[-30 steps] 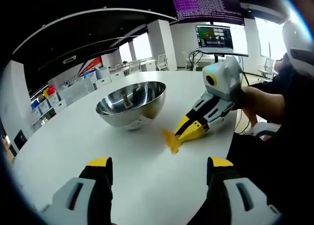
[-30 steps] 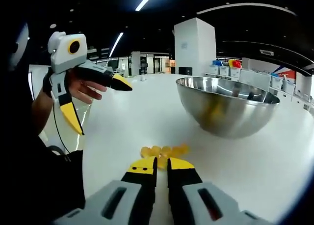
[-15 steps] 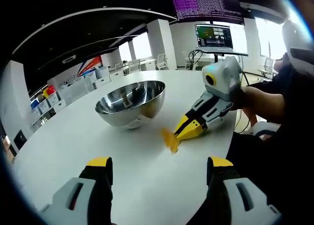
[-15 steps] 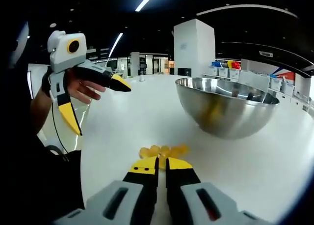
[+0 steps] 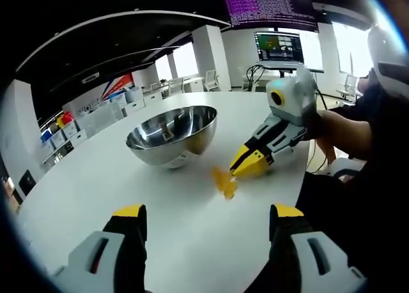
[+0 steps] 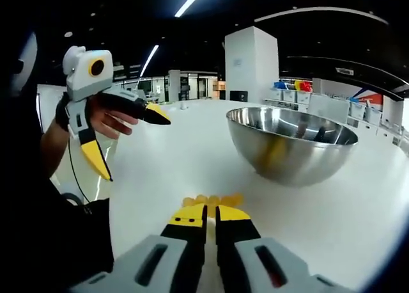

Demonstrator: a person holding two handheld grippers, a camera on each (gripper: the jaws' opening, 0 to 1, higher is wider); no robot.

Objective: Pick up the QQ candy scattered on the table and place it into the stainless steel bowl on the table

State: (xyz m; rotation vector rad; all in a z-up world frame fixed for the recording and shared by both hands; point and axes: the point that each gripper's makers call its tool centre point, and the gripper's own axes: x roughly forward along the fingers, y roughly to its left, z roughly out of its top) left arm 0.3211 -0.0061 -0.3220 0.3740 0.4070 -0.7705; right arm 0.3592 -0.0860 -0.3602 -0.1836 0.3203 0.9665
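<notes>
The stainless steel bowl (image 5: 171,134) (image 6: 291,146) stands on the white table (image 5: 96,178). A clump of yellow QQ candy (image 6: 211,201) lies on the table just in front of the bowl. My right gripper (image 6: 210,213) has its jaws pressed together on the near edge of the clump. In the left gripper view, the right gripper (image 5: 248,167) slopes down to the QQ candy (image 5: 223,180), with a hand holding it. My left gripper (image 5: 209,212) is open, low over the table and well short of the candy. The left gripper (image 6: 156,112) also hangs above the table in the right gripper view.
The table's curved edge (image 5: 300,178) runs close to the person's body on the right. A monitor on a stand (image 5: 279,50) rises beyond the table. A white pillar (image 6: 250,63) and shelves with coloured boxes (image 6: 300,85) are far behind.
The right gripper has tilted and its rear has risen slightly, jaws a touch tighter. The candy and bowl stay where they were. The left gripper has barely moved.
</notes>
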